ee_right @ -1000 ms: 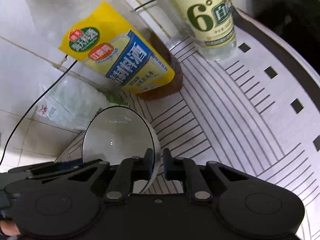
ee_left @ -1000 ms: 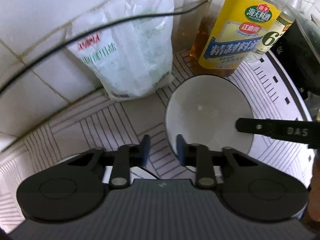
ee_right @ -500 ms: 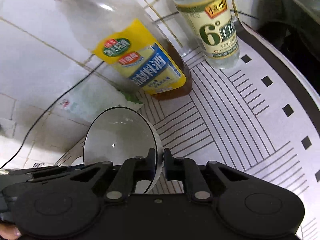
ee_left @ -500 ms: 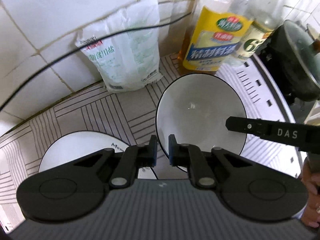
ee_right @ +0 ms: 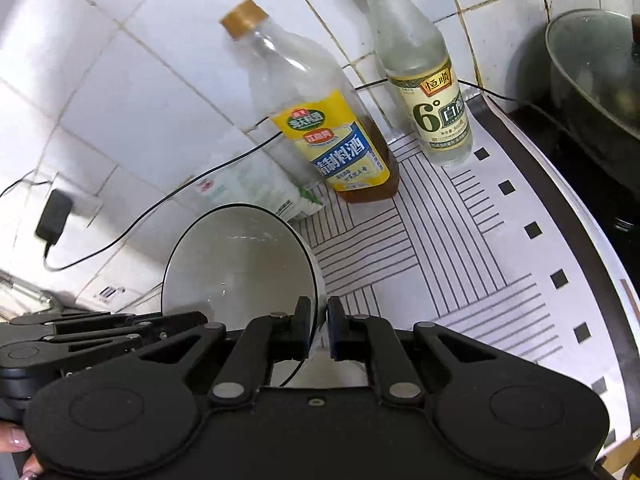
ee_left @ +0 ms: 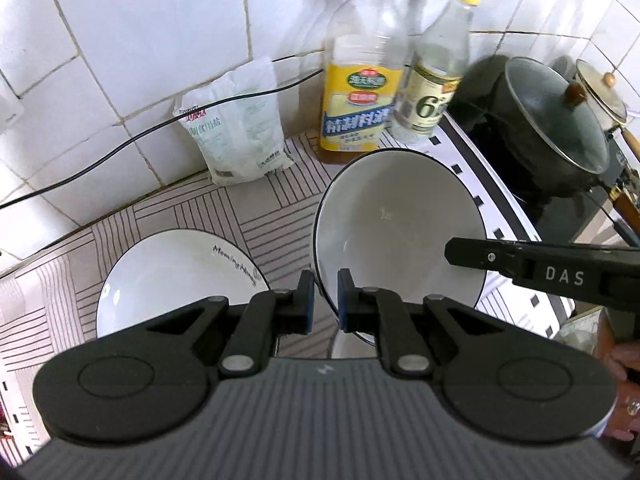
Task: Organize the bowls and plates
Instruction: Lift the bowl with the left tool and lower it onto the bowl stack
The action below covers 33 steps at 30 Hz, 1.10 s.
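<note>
Place: a home kitchen.
Walls: white tiles (ee_left: 132, 40) with a black cable (ee_left: 120, 146) running across.
Counter (ee_left: 256, 204): covered with a striped liner.
Cooking goods: cooking wine bottle (ee_left: 360, 92), vinegar bottle (ee_left: 436, 84), bag of salt (ee_left: 236, 124).
Stove side: dark lidded pot (ee_left: 548, 120), a second lidded pot (ee_left: 600, 92) behind it.

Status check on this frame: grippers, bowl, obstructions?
Left gripper and right gripper both shut on the bowl rim, opposite sides. Plate sits beside it. Two bottles stand close behind.
</note>
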Tool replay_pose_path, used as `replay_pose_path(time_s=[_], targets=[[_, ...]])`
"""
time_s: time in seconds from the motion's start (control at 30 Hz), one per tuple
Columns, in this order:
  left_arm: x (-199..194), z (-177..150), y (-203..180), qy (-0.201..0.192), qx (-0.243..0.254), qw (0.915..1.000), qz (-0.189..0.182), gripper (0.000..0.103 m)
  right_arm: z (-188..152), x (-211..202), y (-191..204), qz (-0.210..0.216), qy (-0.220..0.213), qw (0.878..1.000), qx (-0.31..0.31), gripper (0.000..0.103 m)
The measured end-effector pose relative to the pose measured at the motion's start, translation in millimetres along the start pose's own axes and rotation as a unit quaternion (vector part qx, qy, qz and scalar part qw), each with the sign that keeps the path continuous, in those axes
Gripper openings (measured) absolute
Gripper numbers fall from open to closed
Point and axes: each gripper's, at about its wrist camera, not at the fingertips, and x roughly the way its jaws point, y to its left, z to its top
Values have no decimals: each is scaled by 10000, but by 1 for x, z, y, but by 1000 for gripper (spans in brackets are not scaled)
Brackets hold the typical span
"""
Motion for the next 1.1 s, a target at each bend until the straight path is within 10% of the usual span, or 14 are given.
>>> replay_pose_path(time_s=[0.67,1.1], targets=[[20,-75,-18,618,-462,9970,62,11,-73,-5,5,-589,-135,9839,-1685,12],[44,-86,-21,1123,-693,9912,103,13,-93,11,27,-1236,-196,9464,-2977,11]])
